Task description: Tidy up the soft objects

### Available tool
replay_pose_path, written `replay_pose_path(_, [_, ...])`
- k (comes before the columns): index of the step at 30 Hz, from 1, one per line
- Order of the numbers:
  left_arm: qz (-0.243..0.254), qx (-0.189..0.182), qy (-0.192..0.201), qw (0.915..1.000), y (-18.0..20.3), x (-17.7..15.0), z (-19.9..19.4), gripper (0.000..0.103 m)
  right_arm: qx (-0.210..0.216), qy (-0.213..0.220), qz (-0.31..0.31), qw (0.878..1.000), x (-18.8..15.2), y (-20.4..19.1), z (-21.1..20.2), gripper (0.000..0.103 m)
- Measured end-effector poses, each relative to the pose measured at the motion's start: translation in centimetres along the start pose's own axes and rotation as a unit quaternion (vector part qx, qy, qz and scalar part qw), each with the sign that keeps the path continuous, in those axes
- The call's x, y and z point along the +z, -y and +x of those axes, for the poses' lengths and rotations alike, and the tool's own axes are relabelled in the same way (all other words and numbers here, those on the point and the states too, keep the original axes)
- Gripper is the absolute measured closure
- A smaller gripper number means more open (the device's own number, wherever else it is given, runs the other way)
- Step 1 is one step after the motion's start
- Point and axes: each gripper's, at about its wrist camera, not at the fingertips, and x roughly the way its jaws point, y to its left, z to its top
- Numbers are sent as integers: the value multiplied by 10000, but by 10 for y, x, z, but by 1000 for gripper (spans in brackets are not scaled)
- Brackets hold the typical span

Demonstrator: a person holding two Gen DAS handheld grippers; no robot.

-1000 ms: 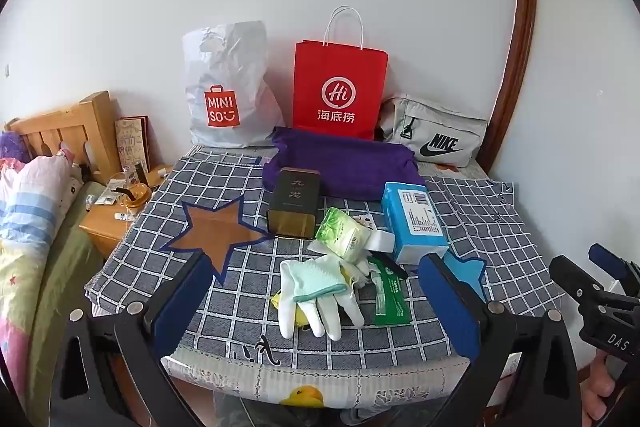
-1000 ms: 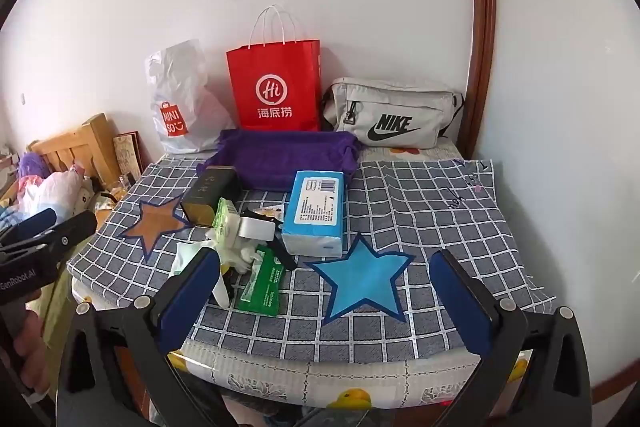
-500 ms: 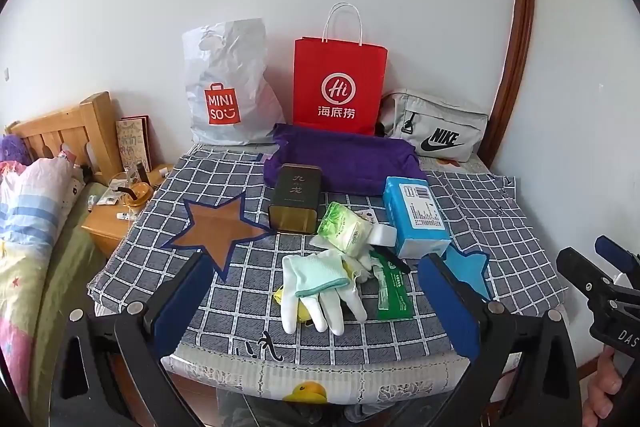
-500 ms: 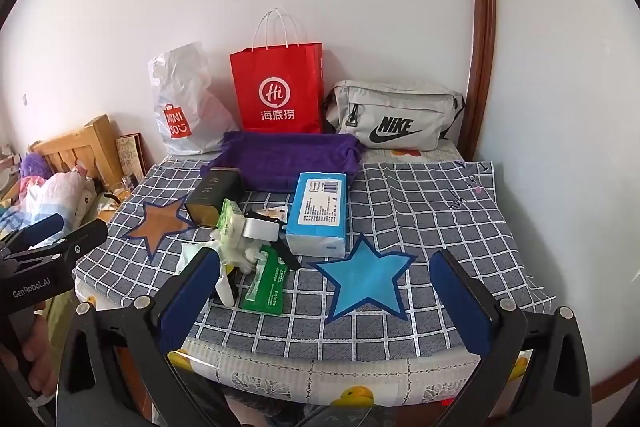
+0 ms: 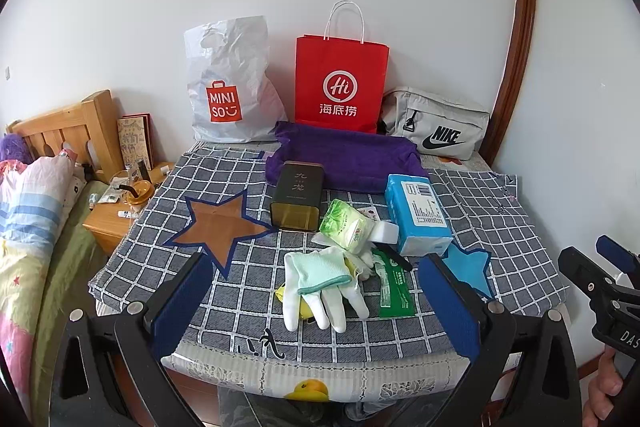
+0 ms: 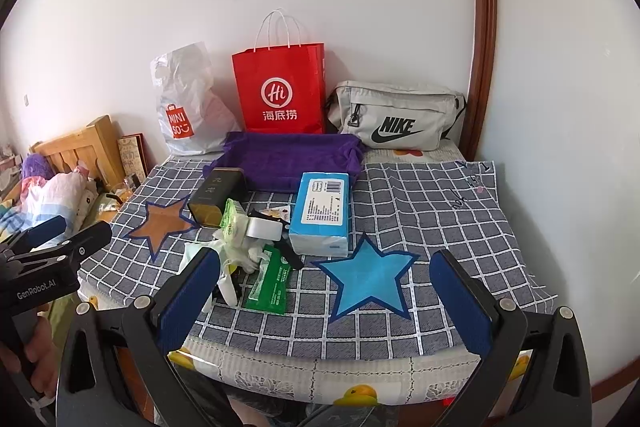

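Observation:
A heap of small items lies mid-table on the checked cloth (image 5: 500,227): white and mint gloves (image 5: 320,287), a green-white tissue pack (image 5: 346,225), a flat green wipes pack (image 5: 394,287), a blue tissue box (image 5: 418,213) and a dark tin (image 5: 297,195). Behind them sits a purple fabric tray (image 5: 348,157). My left gripper (image 5: 320,307) hovers open at the near edge, in front of the gloves. My right gripper (image 6: 326,303) is open too, near the blue star patch (image 6: 368,275), with the wipes pack (image 6: 270,283) and blue box (image 6: 322,211) beyond its left finger.
Against the wall stand a white Miniso bag (image 5: 230,87), a red paper bag (image 5: 340,83) and a grey Nike pouch (image 5: 436,127). A brown star patch (image 5: 218,227) marks the cloth's left side. A bed and wooden nightstand (image 5: 108,223) lie to the left.
Both grippers have drawn back and risen slightly, so the table and its objects sit a little farther and higher in view. Nothing on the table has moved.

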Motion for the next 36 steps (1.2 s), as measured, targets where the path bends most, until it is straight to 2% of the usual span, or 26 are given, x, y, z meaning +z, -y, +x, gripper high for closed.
replay_pose_path(36, [39,34,-6,10000,0,-2,0,0,15,37,5,10000,1,-1,-2,0])
